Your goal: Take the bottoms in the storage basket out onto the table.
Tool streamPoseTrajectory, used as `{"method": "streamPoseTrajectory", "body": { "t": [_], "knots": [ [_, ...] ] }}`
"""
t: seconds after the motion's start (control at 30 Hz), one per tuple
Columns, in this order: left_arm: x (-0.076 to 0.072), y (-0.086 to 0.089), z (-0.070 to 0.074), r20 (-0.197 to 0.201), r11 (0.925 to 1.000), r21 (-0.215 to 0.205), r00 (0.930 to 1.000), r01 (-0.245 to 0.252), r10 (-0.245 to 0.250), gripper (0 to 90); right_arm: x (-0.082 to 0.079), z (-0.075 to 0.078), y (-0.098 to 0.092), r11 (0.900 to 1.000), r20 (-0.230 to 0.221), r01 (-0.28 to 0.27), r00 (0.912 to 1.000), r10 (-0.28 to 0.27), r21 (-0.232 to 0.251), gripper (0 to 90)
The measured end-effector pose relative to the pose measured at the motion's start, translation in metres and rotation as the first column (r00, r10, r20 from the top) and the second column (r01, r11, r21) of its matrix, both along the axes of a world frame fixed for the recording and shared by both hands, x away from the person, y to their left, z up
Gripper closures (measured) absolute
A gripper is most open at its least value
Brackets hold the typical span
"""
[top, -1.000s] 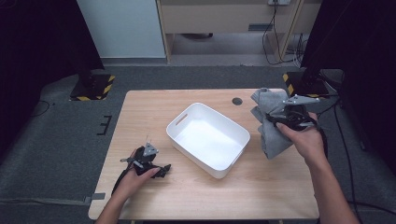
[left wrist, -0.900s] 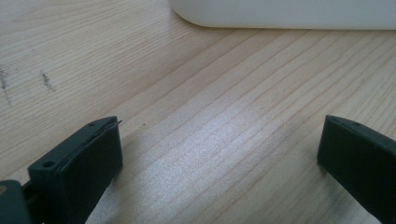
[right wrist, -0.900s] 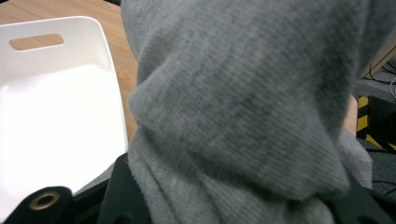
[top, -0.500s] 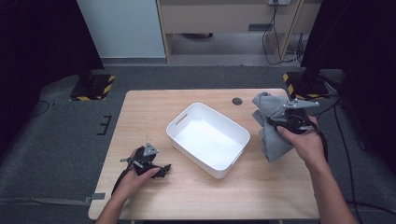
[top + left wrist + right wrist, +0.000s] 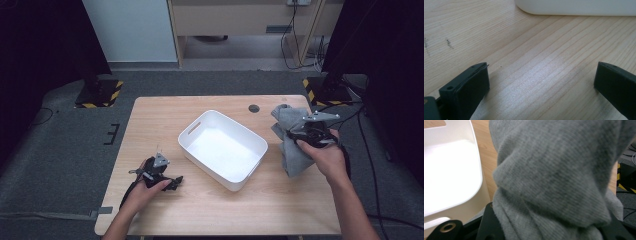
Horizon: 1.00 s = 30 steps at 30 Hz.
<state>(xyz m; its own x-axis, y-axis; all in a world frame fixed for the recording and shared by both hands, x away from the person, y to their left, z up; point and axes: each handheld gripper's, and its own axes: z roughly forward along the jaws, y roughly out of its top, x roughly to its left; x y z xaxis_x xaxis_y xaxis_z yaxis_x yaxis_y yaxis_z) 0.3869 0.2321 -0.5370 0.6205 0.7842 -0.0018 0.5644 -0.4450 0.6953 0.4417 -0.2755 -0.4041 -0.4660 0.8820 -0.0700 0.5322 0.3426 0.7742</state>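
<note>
Two grippers are at work over the wooden table (image 5: 215,210). The right gripper (image 5: 306,134) is clamped on a bunched grey cloth (image 5: 292,145), lifted just right of the white tub (image 5: 222,150). The left gripper (image 5: 170,182) rests on the tabletop, jaws wide apart around nothing.

High overhead on table (image 5: 150,115); both claw cameras close, sharing white bin (image 5: 225,150).

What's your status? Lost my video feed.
Right gripper shut on grey cloth, lifted right of white bin. Left gripper open, empty, low over table. Path to bin clear.
</note>
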Motion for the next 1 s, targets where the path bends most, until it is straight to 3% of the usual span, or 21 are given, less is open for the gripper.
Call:
{"method": "streamPoseTrajectory", "body": {
  "t": [0.73,1.0],
  "knots": [
    [0.0,0.0,0.0,0.0,1.0,0.0,1.0,0.0,0.0,0.0,0.002,-0.021,-0.005,1.0,-0.037,0.022,0.9991,-0.022,0.0,53.9],
    [0.0,0.0,0.0,0.0,1.0,0.0,1.0,0.0,0.0,0.0,0.008,-0.039,-0.003,0.999,-0.062,0.031,0.9976,-0.031,-0.009,53.5]
  ]
}}
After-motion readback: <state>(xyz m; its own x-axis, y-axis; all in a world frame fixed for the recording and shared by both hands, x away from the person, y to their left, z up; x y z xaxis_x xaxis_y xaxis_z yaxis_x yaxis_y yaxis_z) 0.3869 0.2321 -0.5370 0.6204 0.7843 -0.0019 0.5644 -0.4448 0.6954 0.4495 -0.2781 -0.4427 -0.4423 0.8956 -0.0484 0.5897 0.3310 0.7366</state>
